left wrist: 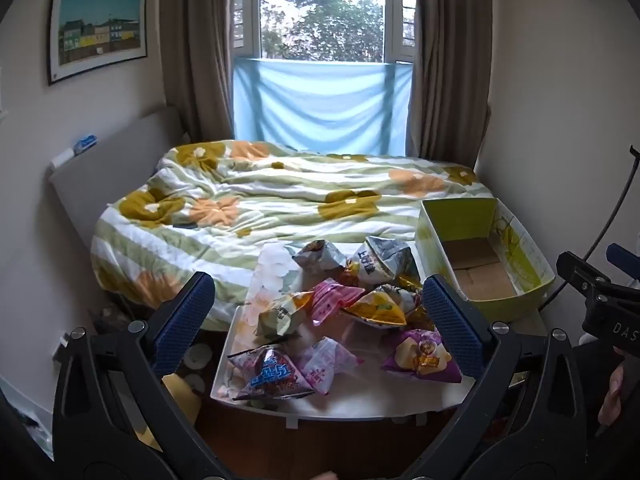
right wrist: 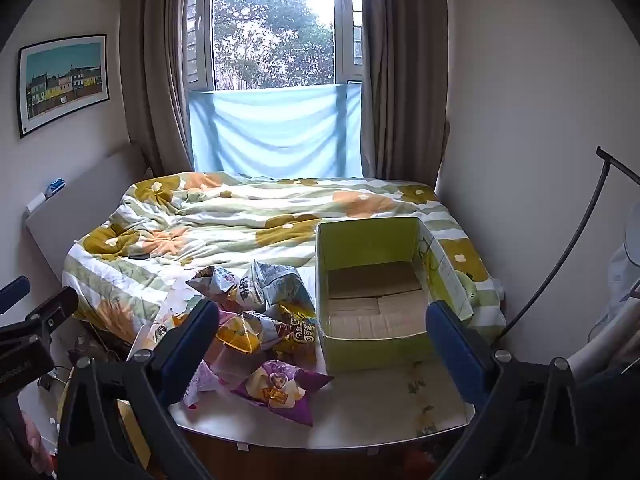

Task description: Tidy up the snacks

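Left gripper (left wrist: 318, 322) jaws spread wide, nothing pinched; snack bags (left wrist: 340, 304) piled on white table (left wrist: 400, 402) between and beyond jaws. Right gripper (right wrist: 324, 342) also spread, empty; green box (right wrist: 372, 344) between its jaws, purple bag (right wrist: 280, 390) nearer left jaw. Bed (right wrist: 240, 216) beyond.

Table (left wrist: 360, 404): stood before the bed (left wrist: 260, 200).
Snacks (left wrist: 320, 320): lay heaped on the table's left.
Box (left wrist: 486, 258): sat right of the snacks.
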A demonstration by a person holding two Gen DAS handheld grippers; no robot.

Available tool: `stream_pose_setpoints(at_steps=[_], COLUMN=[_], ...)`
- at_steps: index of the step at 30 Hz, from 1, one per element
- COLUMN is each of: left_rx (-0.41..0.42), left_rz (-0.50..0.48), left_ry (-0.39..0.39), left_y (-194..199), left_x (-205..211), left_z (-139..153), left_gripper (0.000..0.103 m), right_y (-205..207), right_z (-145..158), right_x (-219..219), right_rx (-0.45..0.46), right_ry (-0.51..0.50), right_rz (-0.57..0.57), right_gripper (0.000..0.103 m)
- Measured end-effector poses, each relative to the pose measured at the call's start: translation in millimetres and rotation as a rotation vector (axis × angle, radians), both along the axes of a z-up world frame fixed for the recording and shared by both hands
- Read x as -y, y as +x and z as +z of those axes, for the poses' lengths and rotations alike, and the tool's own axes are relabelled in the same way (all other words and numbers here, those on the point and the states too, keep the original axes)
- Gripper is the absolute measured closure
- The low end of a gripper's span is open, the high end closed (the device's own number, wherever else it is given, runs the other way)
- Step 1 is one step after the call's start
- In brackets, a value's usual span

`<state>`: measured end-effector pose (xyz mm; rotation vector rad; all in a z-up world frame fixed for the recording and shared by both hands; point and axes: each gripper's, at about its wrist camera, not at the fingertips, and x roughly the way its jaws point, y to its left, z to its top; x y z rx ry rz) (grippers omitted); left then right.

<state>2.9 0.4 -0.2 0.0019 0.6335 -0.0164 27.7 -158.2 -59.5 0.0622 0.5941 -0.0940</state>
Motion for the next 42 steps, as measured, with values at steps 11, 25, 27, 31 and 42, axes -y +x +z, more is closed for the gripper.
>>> stream_pose_setpoints(at_steps=[11,25,27,31,42], left_rx=[0.057,0.057,0.057,0.056,0.054], left_rz=[-0.019,-0.011,-0.008,-0.008,-0.004], left_ry=[-0.009,0.011,0.013,0.013,0.022], left_y=[-4.0,0.0,0.2,-0.4,3.4], left_x=[3.8,1.0,0.7,0.5,2.8], left_z=[-2.8,-0.6,-0.9,-0.5,-0.3], left_gripper=[0.001,0.001,0.001,0.0,0.001], right_y=[-3.3,0.8,1.2,1.9,1.5], right_z=[-2.8,-0.9,-0.4,0.6,0.3], right_x=[2.0,-3.7,-4.6,-3.5,-3.6], right_rx=[-0.003,-0.003,-0.002,-0.003,-0.002], right_ry=[-0.008,-0.012,-0.014,-0.013,-0.01], right_rz=[-0.012,-0.027,-0.026,-0.026,-0.025], right_gripper=[0.0,0.0,0.0,0.0,0.0])
